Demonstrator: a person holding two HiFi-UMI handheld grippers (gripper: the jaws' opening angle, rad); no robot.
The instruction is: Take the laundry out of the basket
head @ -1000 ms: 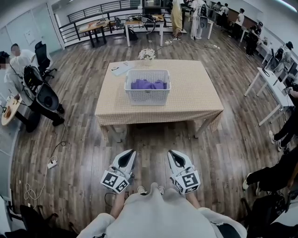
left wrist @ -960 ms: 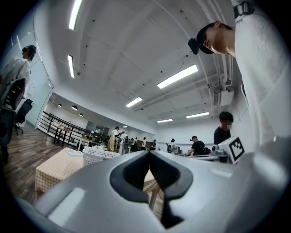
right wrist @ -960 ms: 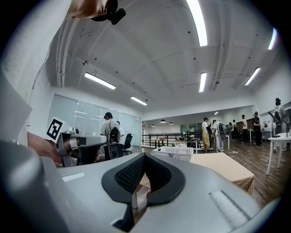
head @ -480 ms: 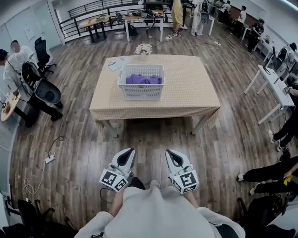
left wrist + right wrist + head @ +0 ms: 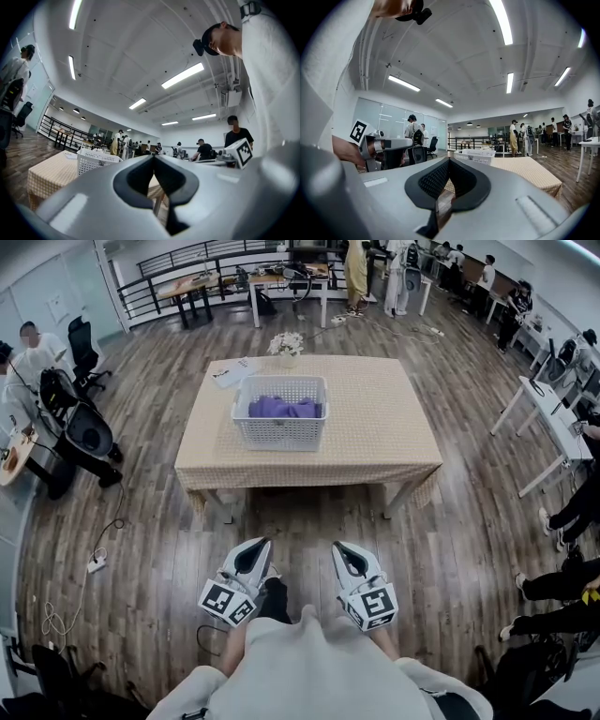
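Head view looks down on a person standing on a brown wood floor, well apart from the table (image 5: 380,423). Both tools are held low and close to the body, pointing toward the table. That is likely because nothing is near enough to grab yet.

The left gripper (image 5: 260,546) has its jaws pressed together with nothing in them. The right gripper (image 5: 342,547) is pressed together too, and it is empty as well.

The basket (image 5: 279,434) sits on the table, toward the left side. It is white, hard-looking and box shaped, with lots of little holes in its walls. The purple laundry (image 5: 281,409) lies inside it, soft and crumpled, below the rim. None of it is out yet.

A tan checked cloth covers the table and hangs over its edges. Small white flowers (image 5: 286,341) and a sheet of paper (image 5: 230,373) sit at the far edge.
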